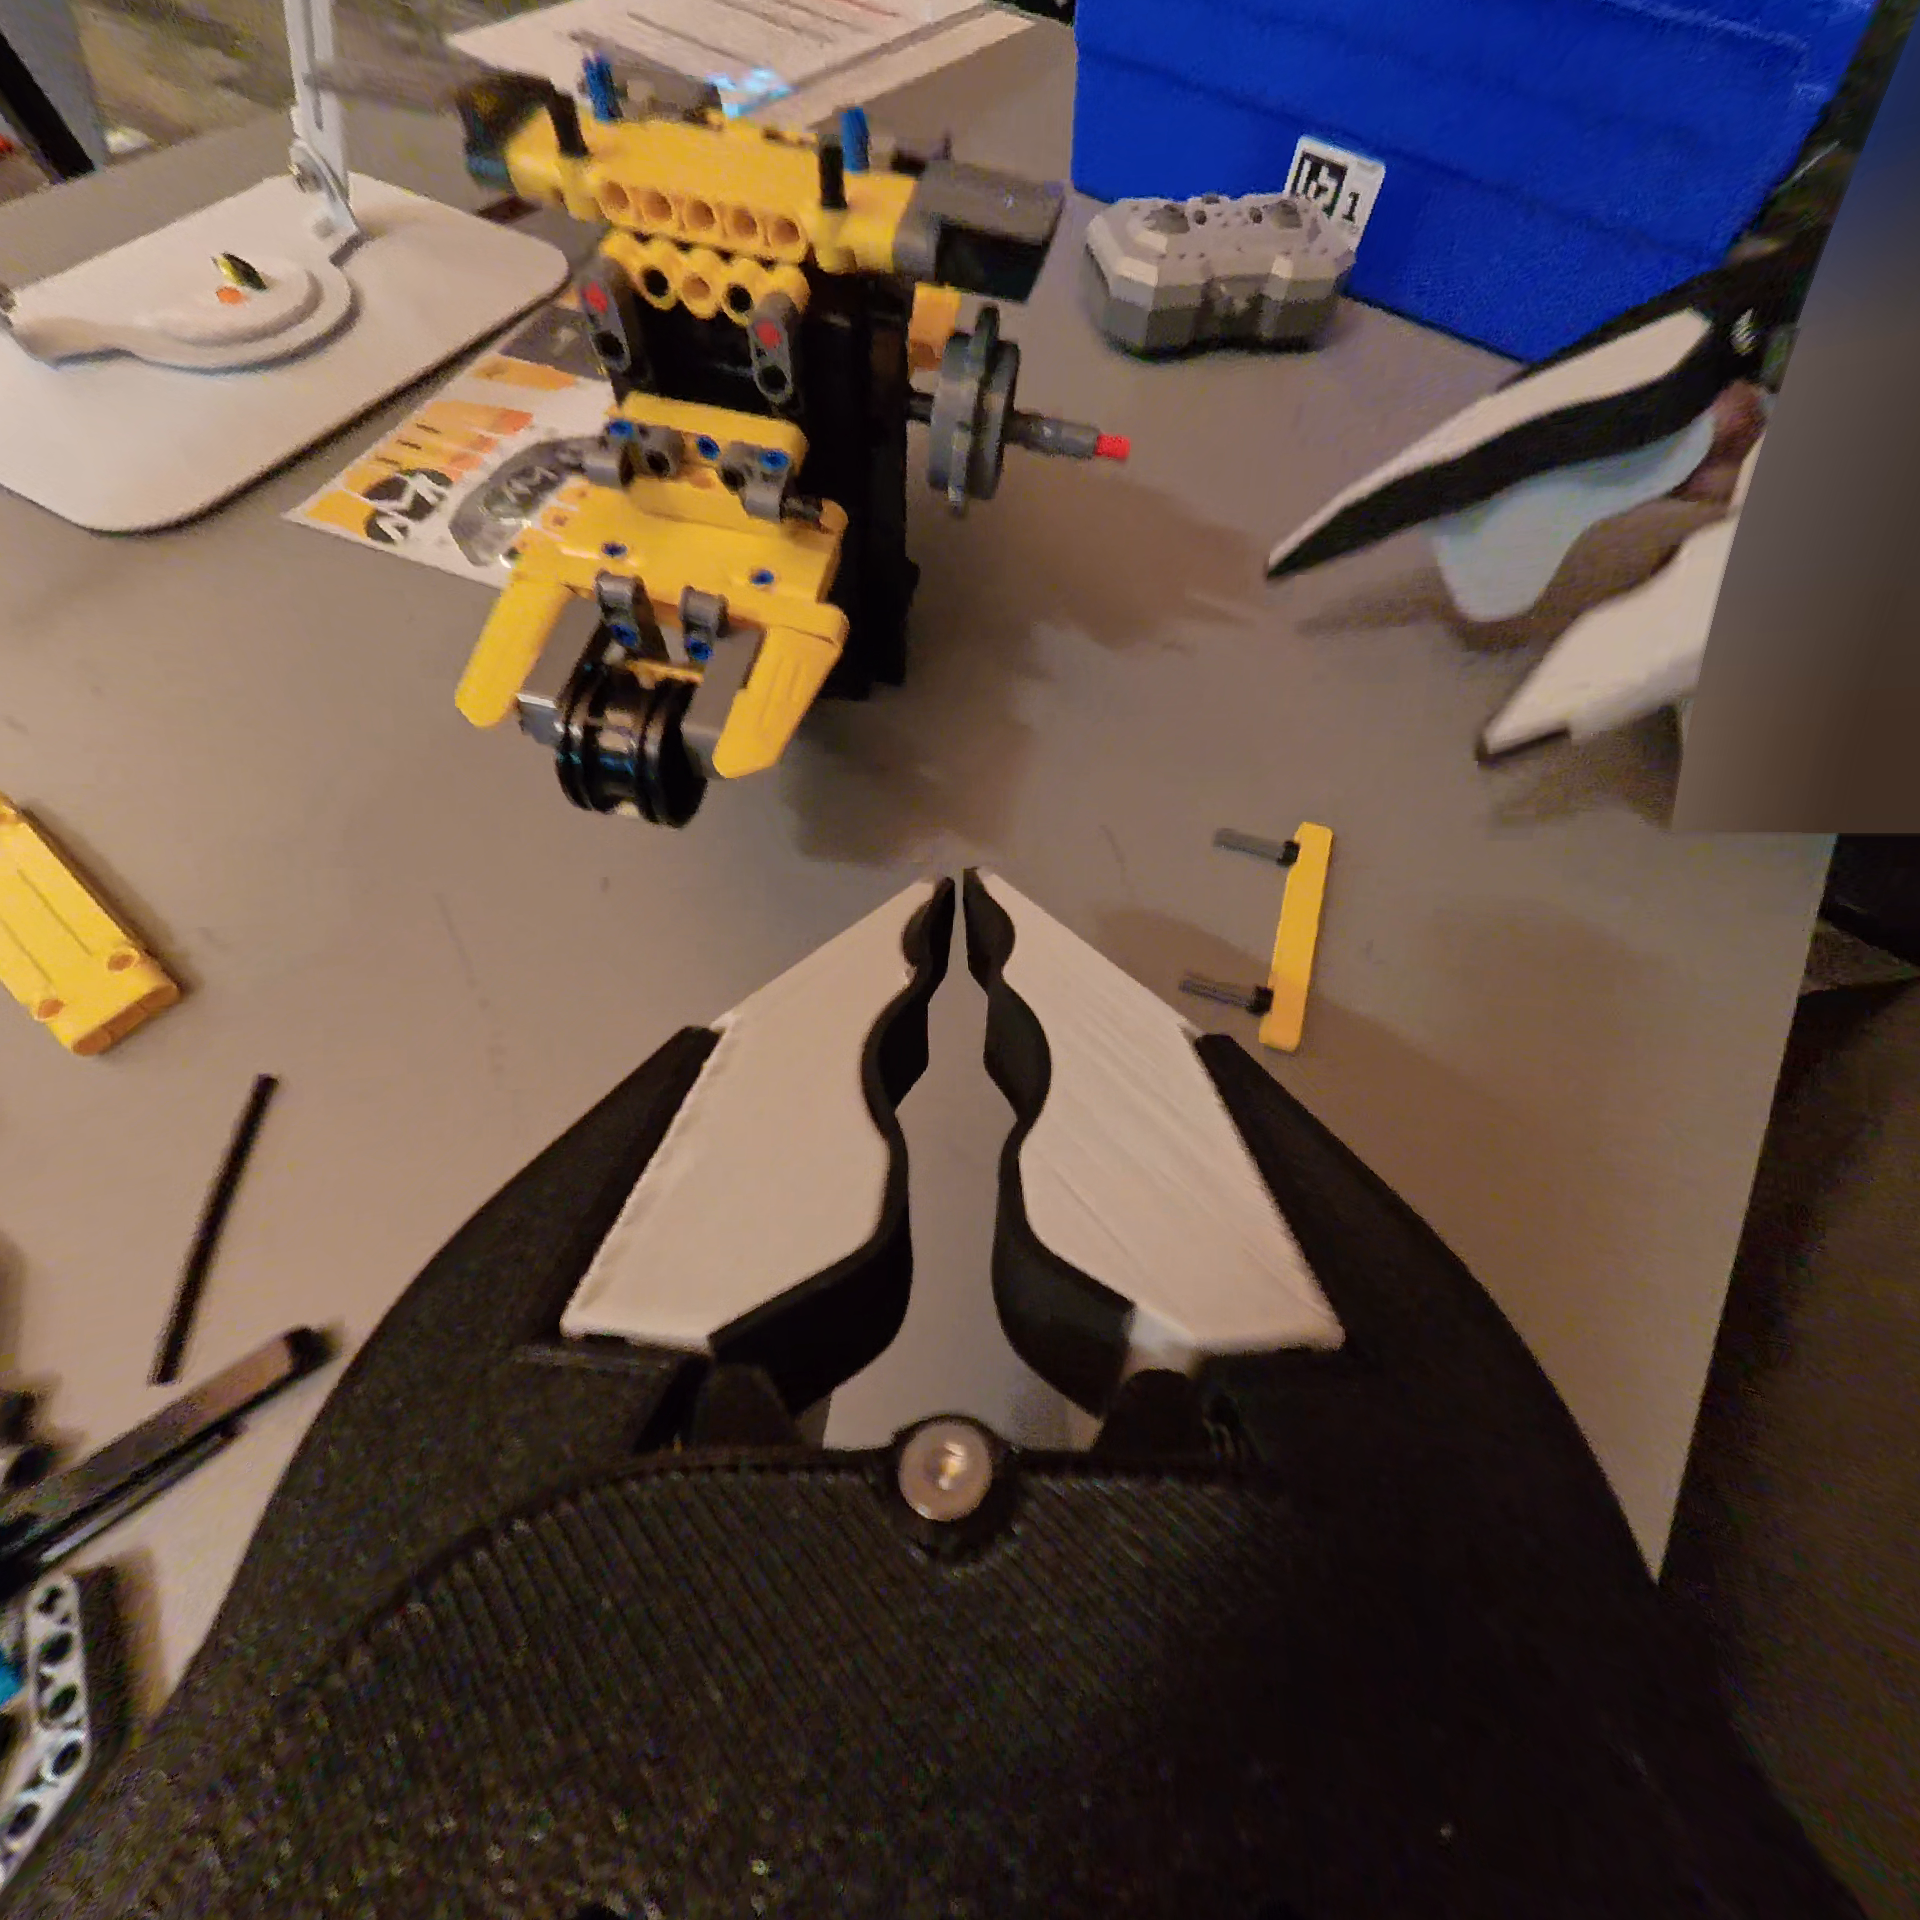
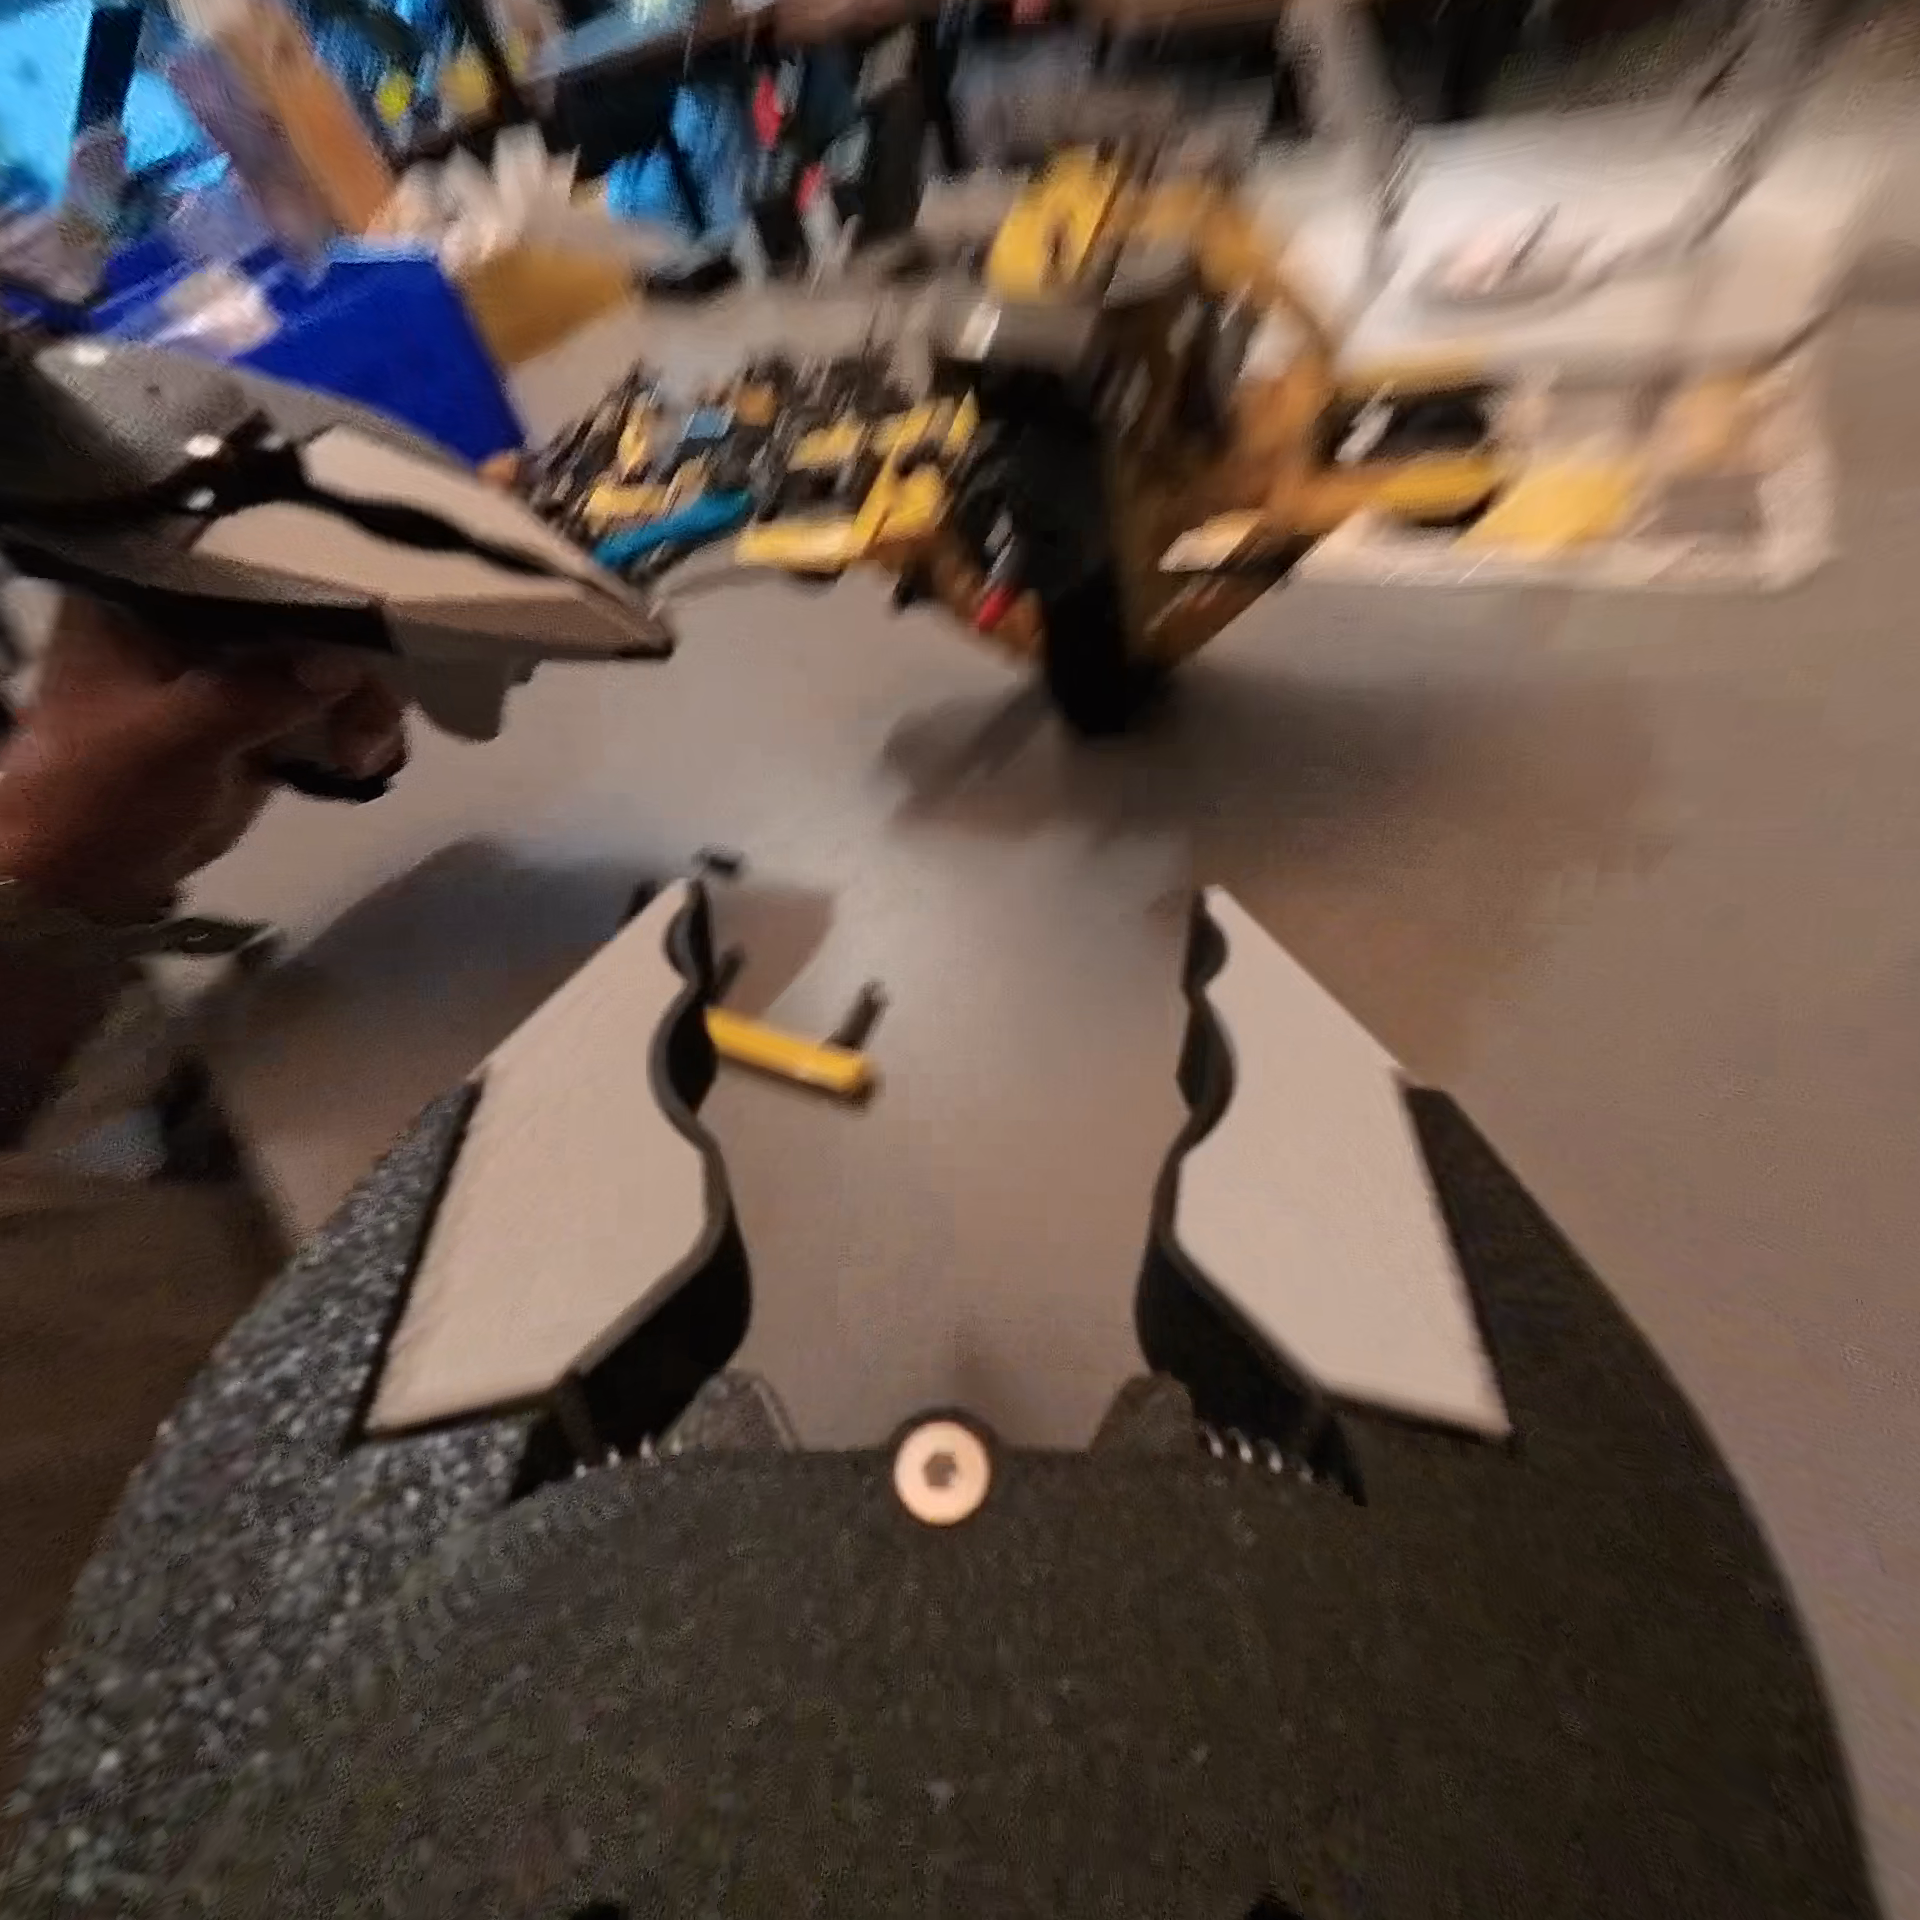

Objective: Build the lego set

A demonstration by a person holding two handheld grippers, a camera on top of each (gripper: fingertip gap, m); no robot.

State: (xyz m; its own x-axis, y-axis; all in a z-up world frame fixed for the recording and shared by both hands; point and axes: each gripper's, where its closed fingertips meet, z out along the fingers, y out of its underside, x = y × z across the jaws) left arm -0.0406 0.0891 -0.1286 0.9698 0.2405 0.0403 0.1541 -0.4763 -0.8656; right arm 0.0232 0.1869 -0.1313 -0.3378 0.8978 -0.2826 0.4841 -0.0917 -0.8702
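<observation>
My left gripper (image 1: 957, 883) is shut, its tips together above the bare grey table, with nothing between them. A small yellow beam with two dark pins (image 1: 1291, 935) lies on the table just to its right. A yellow and black brick-built model (image 1: 727, 416) stands upright ahead of it. My right gripper (image 2: 940, 904) is wide open and empty. The yellow beam (image 2: 790, 1055) lies on the table between its fingers, close to the left finger (image 2: 582, 1122), not pressed by either. The right gripper also shows in the left wrist view (image 1: 1455, 540), and the left gripper in the right wrist view (image 2: 623, 623).
A blue bin (image 1: 1455, 135) and a grey remote-shaped part (image 1: 1216, 270) sit at the back right. A white stand base (image 1: 208, 343) and a printed sheet (image 1: 457, 488) lie at the back left. A yellow panel (image 1: 73, 935), a black rod (image 1: 213, 1226) and loose parts lie left. My left gripper is the nearer one to the black rod (image 1: 213, 1226): about 15 cm, against 30 cm.
</observation>
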